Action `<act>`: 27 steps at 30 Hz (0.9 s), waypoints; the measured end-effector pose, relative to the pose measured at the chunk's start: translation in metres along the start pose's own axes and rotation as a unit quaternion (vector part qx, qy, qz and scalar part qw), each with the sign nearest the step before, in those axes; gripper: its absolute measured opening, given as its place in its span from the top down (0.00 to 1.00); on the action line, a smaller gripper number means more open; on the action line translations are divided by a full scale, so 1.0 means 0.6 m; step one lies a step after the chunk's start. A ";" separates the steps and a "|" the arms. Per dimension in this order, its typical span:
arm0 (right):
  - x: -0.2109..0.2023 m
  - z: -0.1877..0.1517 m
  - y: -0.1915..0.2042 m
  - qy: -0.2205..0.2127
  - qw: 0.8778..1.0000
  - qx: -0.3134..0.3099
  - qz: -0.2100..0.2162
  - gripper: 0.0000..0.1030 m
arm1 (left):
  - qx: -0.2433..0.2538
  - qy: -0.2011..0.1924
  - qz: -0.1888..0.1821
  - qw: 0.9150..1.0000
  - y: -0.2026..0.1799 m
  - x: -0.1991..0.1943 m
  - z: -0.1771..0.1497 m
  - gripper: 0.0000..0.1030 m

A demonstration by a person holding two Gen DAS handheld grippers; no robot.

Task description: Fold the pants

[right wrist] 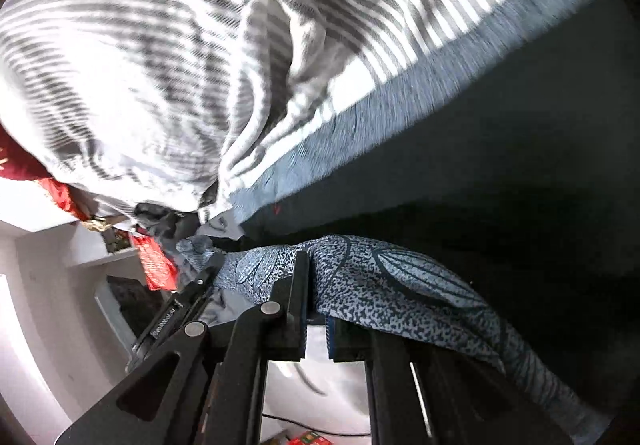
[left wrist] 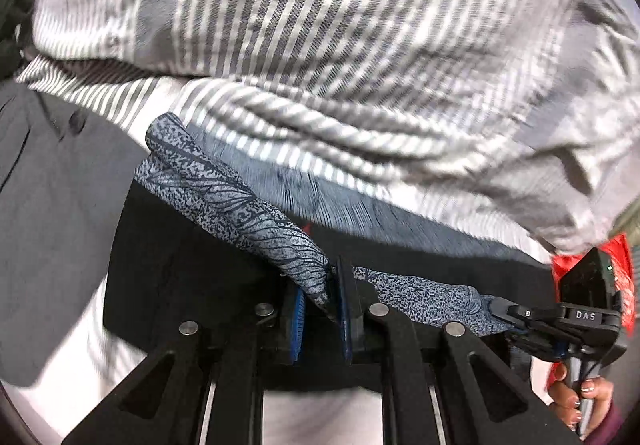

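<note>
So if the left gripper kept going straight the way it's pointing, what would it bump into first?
Probably the black garment lying just past the left gripper, which is shut on the blue patterned pants. The striped bedding lies beyond that, though depth is hard to judge here.

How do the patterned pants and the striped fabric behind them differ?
The patterned pants are blue-grey with a speckled leaf print; the striped fabric is grey and white. The pants are clamped in both grippers' jaws, left gripper and right gripper; the striped fabric is ungripped. Both are soft cloth.
</note>
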State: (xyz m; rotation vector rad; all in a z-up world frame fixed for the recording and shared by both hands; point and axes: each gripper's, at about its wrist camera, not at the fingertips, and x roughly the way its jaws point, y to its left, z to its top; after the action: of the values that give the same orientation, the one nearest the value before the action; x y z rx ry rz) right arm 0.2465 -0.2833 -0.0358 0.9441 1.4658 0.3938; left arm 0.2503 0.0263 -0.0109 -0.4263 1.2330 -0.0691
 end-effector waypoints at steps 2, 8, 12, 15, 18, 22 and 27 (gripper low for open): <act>0.025 0.039 0.002 0.009 1.000 -0.013 -0.020 0.93 | 0.002 0.002 0.018 1.000 -0.003 0.026 0.015 0.85; 0.097 0.114 -0.008 0.042 0.996 -0.044 -0.073 0.90 | 0.018 0.012 0.077 0.997 -0.007 0.093 0.036 0.84; 0.125 0.126 -0.024 0.059 0.994 -0.038 -0.079 0.90 | 0.024 0.010 0.100 0.995 -0.019 0.104 0.040 0.83; 0.120 0.130 -0.015 0.067 0.995 -0.038 -0.068 0.82 | 0.025 -0.010 0.116 0.993 -0.034 0.082 0.044 0.82; 0.088 0.135 0.016 0.049 0.995 -0.074 -0.051 0.34 | 0.029 -0.023 0.126 0.991 -0.050 0.058 0.044 0.82; 0.020 0.135 0.048 0.007 0.994 -0.102 -0.035 0.21 | 0.044 -0.038 0.145 0.988 -0.072 0.029 0.026 0.82; -0.041 0.085 0.040 -0.011 0.992 -0.112 -0.057 0.21 | 0.069 -0.009 0.149 0.986 -0.095 0.036 -0.013 0.82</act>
State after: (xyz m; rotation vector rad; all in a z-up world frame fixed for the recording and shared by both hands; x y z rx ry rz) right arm 0.2991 -0.3018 -0.0098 0.6811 1.4151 0.4525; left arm 0.2608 -0.0343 -0.0125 -0.1200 1.2538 0.1041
